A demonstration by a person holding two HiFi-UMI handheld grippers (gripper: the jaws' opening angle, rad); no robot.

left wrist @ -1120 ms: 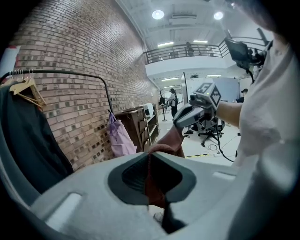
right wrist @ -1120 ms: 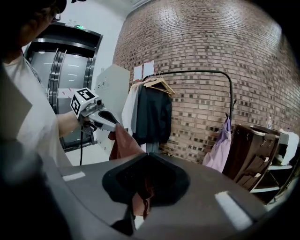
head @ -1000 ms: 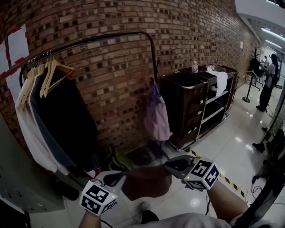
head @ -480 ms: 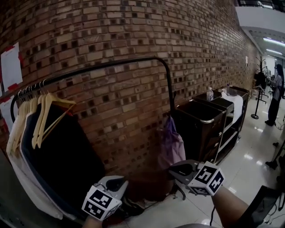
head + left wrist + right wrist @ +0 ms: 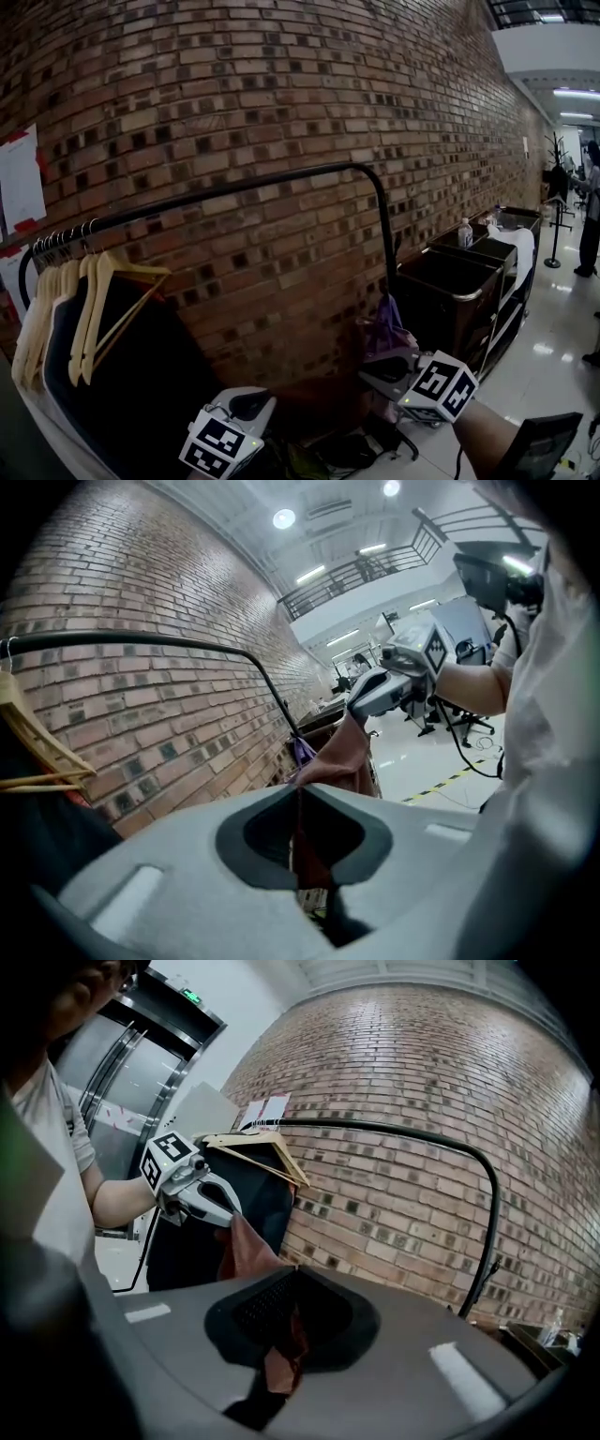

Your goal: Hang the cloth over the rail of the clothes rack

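The clothes rack's black rail [image 5: 234, 192] runs along the brick wall and bends down at its right end. Below it a dark reddish-brown cloth [image 5: 319, 405] is stretched between my two grippers. My left gripper [image 5: 265, 401] is shut on the cloth's left edge, my right gripper [image 5: 367, 375] on its right edge. In the left gripper view the cloth [image 5: 339, 750] runs from the left gripper [image 5: 300, 791] up to the right gripper [image 5: 375, 691], with the rail [image 5: 169, 641] above. The right gripper view shows the cloth [image 5: 246, 1249] between the right gripper [image 5: 294, 1271] and the left gripper [image 5: 202, 1199], under the rail [image 5: 394, 1133].
Wooden hangers with dark and pale garments [image 5: 103, 319] fill the rail's left end. A purple bag [image 5: 389, 333] hangs by the rack's right post. A black cart [image 5: 459, 281] with a bottle [image 5: 465, 232] stands to the right. A person [image 5: 591, 202] stands far right.
Both grippers have risen with the cloth held between them, from floor level toward the rail. The head view has tilted up, so the rack sits lower in the picture.
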